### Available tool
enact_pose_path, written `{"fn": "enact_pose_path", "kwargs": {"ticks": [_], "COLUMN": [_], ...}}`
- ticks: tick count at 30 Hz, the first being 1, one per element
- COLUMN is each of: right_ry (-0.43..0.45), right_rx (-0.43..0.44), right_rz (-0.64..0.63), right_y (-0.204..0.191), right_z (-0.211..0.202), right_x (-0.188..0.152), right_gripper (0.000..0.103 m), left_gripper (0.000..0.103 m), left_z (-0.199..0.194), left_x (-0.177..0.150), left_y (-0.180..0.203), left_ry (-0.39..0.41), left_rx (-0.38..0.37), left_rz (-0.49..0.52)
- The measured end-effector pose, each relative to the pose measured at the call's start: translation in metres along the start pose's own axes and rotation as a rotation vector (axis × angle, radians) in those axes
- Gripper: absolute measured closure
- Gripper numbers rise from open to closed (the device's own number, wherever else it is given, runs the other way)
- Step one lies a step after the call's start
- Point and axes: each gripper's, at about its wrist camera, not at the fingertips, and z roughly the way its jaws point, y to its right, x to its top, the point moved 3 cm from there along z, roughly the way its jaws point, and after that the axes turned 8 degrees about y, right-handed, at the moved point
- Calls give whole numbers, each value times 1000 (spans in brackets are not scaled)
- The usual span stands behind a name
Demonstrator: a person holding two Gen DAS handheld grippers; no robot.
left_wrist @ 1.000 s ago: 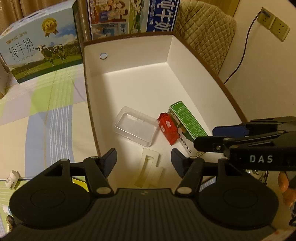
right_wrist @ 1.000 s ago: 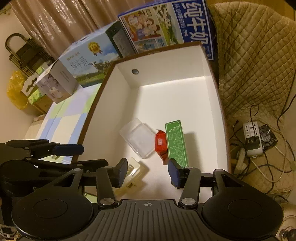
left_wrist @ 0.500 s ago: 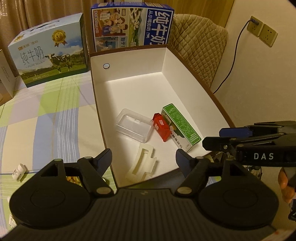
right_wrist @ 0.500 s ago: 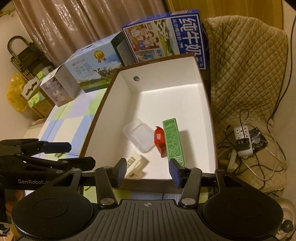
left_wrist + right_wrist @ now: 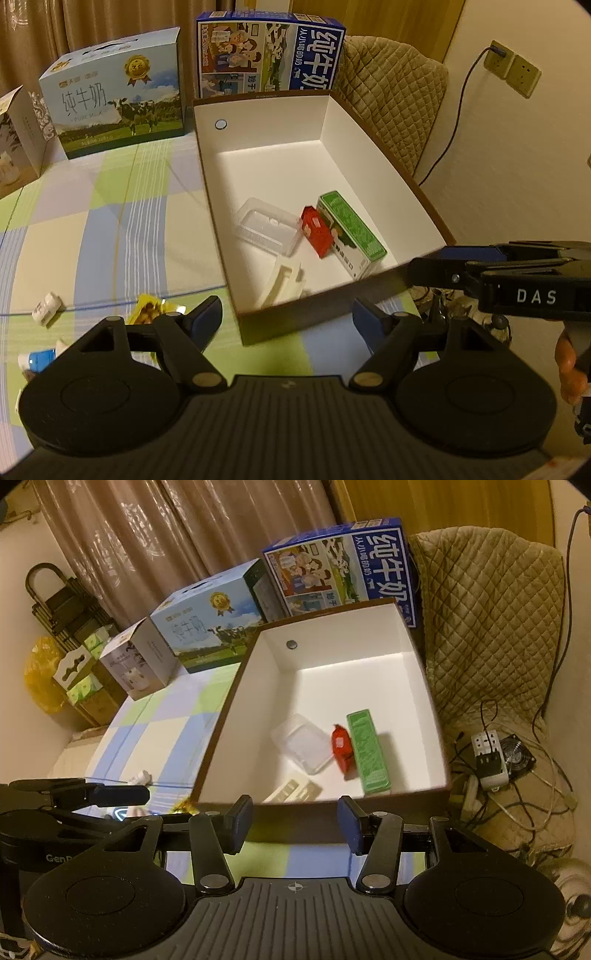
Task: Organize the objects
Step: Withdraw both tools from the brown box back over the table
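Observation:
A white box with a brown outside (image 5: 266, 122) stands on the checked tablecloth. In it lie a clear plastic case (image 5: 267, 230), a red packet (image 5: 317, 234), a green carton (image 5: 351, 230) and a cream plastic insert (image 5: 282, 284). My left gripper (image 5: 288, 314) hangs over the box's near edge; its jaws are opening and nothing is between them. My right gripper (image 5: 295, 814) is just short of the same edge, open and empty. On the cloth to the left lie a yellow wrapper (image 5: 149, 312), a small white bottle (image 5: 46, 308) and a blue-and-white tube (image 5: 37, 358).
Two large milk cartons (image 5: 118, 107) (image 5: 266, 55) stand behind the box, with a smaller white carton (image 5: 142, 664) further left. A quilted chair (image 5: 391, 96) is at the right. A power strip and tangled cables (image 5: 487, 757) lie on the floor.
Both grippers have drawn back and up from over the box's inside to its near edge. The left jaws stand wider than before. The things in the box have not moved.

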Motion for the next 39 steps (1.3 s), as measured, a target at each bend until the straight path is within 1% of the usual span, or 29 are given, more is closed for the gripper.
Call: {"fn": "enact_pose_path", "kwargs": {"ticks": [5,8,15,21,27,31,34,39], "right_ry": [0,1,8,-24,-51,-64,-78,-110], "right_rx": [1,0,-7,-2,7,10,4,3], "right_rz": [33,44,56,60,54,35,14,18], "right_y": [-17,-30,-64,-93,-117,-133,-143,-152], "right_z": [-4,-6,-2,12,27,38,47,61], "right_x": [-18,-28,-49,-69,-85,-93,-99,-109], "right_gripper": [55,55,55,55,55,55,55,55], "left_gripper": [29,29,29,29,29,29,29,29], "left_z": [-21,-34,-67,-87,-98,-103,-105,-99], "left_x": [-17,-26,-46,-68,-95,-109,-118,-133], "left_y": [-16,-31,-80,-127,-177,-202,-219,-237], "left_ry": [4,11,31,18,-20,-40,-49,-79], "left_rx": [-16,-7,32,90,148,178,198,216], "left_rz": [-16,-23,-56,-90,-149,-174,-194,-233]}}
